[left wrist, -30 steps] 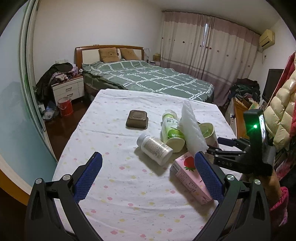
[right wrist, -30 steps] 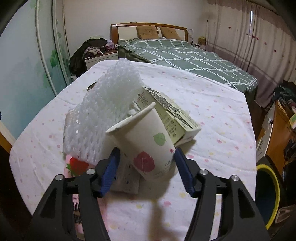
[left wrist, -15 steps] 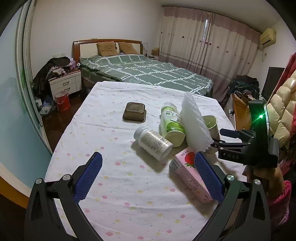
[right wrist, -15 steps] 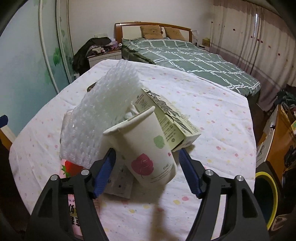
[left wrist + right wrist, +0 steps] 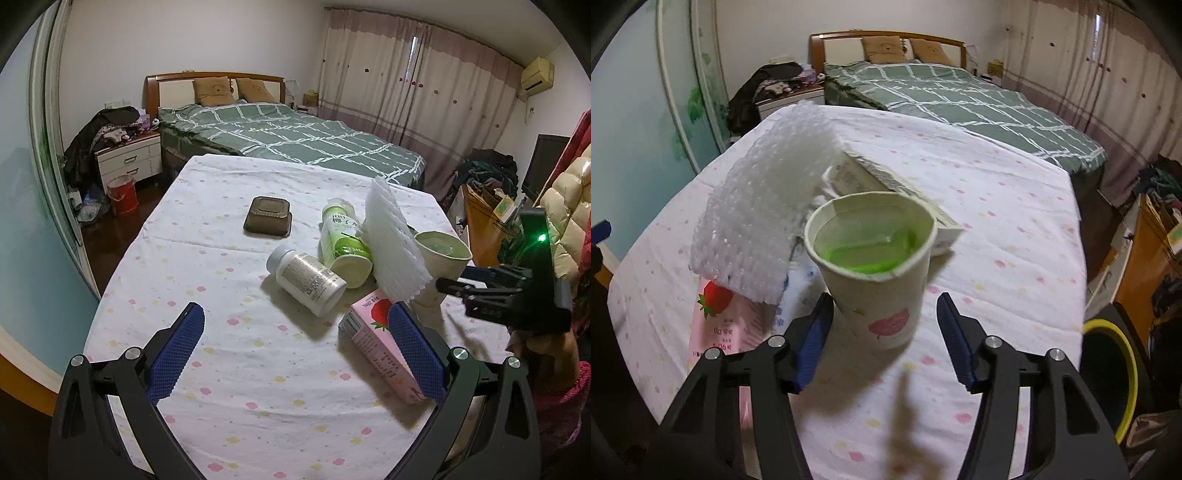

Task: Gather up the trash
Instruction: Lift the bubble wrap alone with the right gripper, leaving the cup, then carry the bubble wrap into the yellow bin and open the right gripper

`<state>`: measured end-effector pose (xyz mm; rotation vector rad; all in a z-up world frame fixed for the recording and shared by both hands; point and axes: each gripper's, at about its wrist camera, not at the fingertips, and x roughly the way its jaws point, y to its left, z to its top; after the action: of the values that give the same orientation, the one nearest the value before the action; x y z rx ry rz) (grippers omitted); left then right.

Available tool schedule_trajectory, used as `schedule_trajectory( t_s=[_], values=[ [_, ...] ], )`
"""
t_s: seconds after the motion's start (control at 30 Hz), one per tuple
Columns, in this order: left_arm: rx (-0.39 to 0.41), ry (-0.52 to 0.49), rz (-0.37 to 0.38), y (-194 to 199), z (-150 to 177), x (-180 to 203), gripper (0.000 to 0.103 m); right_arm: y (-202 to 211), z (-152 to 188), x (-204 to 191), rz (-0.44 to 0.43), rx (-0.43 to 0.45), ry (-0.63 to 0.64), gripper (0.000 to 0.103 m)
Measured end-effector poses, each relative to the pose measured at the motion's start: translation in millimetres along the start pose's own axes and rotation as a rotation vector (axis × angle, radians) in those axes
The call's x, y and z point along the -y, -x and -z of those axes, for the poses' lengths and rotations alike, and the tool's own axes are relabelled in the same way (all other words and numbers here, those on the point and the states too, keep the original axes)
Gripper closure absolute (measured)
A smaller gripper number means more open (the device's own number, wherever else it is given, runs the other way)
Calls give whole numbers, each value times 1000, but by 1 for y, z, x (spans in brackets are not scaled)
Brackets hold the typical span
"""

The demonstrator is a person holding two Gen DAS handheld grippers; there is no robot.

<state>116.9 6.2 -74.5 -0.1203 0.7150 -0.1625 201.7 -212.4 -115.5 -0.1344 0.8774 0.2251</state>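
A paper cup (image 5: pixel 875 273) with something green inside stands upright on the spotted tablecloth (image 5: pixel 997 229). It sits between the jaws of my right gripper (image 5: pixel 884 306), which are closing; the right pad is still clear of the cup. The left wrist view shows that same cup (image 5: pixel 439 254) and right gripper (image 5: pixel 458 278) at the table's right edge. White foam netting (image 5: pixel 391 251) leans beside the cup, over a pink strawberry carton (image 5: pixel 380 343). A white pill bottle (image 5: pixel 306 280) and a green bottle (image 5: pixel 343 240) lie nearby. My left gripper (image 5: pixel 293 314) is open and holds nothing.
A brown lidded container (image 5: pixel 267 220) sits mid-table. A flat printed carton (image 5: pixel 897 192) lies behind the cup. A dark bin with a yellow rim (image 5: pixel 1108 373) stands on the floor right of the table. The bed (image 5: pixel 295 136) lies beyond.
The paper cup was tilted and now stands upright, showing its green inside. The right gripper has drawn back a little around it. The left gripper has hardly shifted.
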Motion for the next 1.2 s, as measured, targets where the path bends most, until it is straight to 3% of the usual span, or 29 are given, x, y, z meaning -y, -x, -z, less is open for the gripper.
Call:
schedule_trajectory(
  t_s=[0.17,0.23,0.37,0.53,0.63,0.67,0.7,0.73,1.03,1.2],
  values=[
    [2,-11,0,1,0,4,5,35,-6,-7,31,131,-54,40],
    [3,-10,-1,2,-1,3,5,45,-10,-15,-31,168,-66,40],
    [0,-4,-3,2,0,1,5,49,-18,-45,-134,182,-22,40],
    [0,-9,0,3,0,1,5,30,-28,-79,-143,148,26,41],
    [0,-4,1,4,1,0,5,10,-32,-85,-108,103,16,60],
    [0,-2,0,4,1,-1,5,2,-34,-83,-106,80,1,70],
    [-1,-1,-1,4,1,-2,5,-3,-34,-82,-112,66,-8,88],
    [-2,0,-1,4,1,-2,5,-6,-34,-81,-125,55,-17,93],
    [-23,-3,7,-3,1,2,5,46,-40,-62,-219,169,-68,93],
    [-21,-25,15,-3,1,9,5,84,-30,-23,-182,241,-125,93]
  ],
)
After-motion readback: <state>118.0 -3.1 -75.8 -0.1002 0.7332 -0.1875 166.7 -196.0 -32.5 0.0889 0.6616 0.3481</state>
